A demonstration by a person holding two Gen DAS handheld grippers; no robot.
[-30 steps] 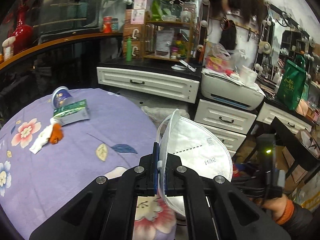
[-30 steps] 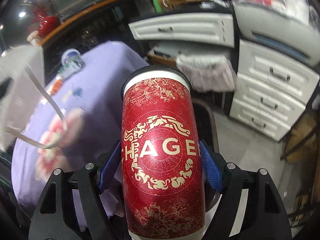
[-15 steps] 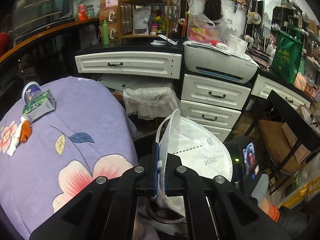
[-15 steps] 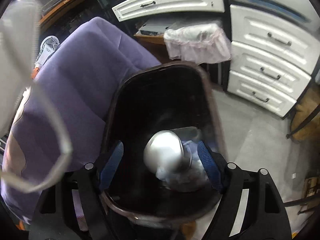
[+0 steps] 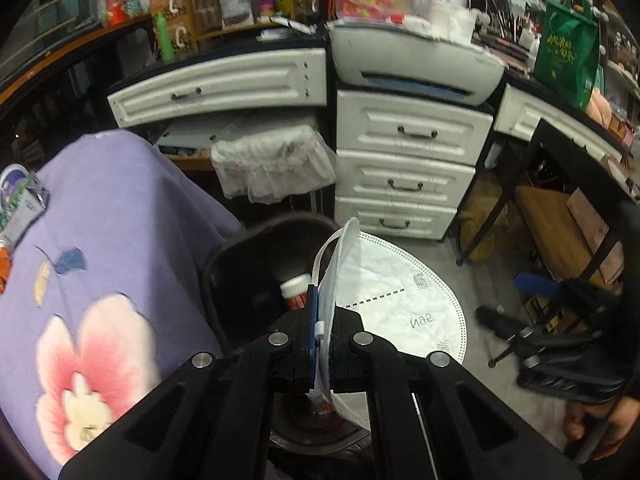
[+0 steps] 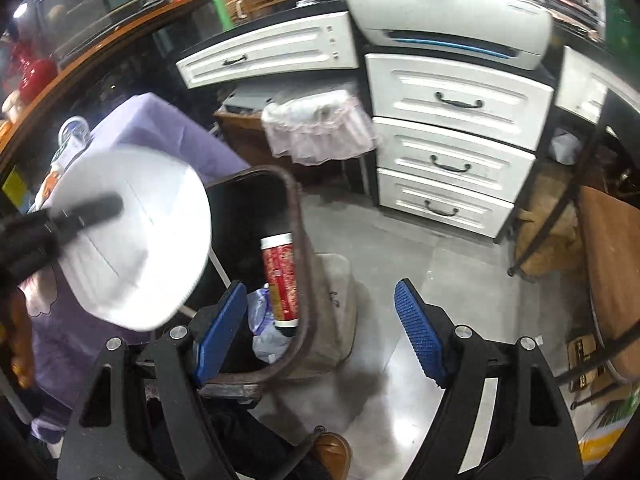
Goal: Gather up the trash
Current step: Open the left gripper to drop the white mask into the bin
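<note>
My left gripper [image 5: 320,320] is shut on a white face mask [image 5: 396,300], held over the dark trash bin [image 5: 236,252]. The mask [image 6: 132,236] also shows at the left of the right wrist view, above the bin [image 6: 298,216]. A red paper cup [image 6: 280,280] lies inside the bin on crumpled trash; its rim shows in the left wrist view [image 5: 296,282]. My right gripper [image 6: 320,328] is open and empty, above the bin's right edge and the floor.
A purple flowered tablecloth [image 5: 100,240] lies left of the bin, with a cup [image 5: 10,180] and carton [image 5: 20,212] at its far left. White drawers [image 6: 452,140] and a printer [image 6: 448,32] stand behind. A wooden stool [image 6: 608,248] is at the right.
The right gripper let go of the red cup, which dropped into the bin; the gripper has pulled back to the right. The left gripper carried the mask off the table and over the bin.
</note>
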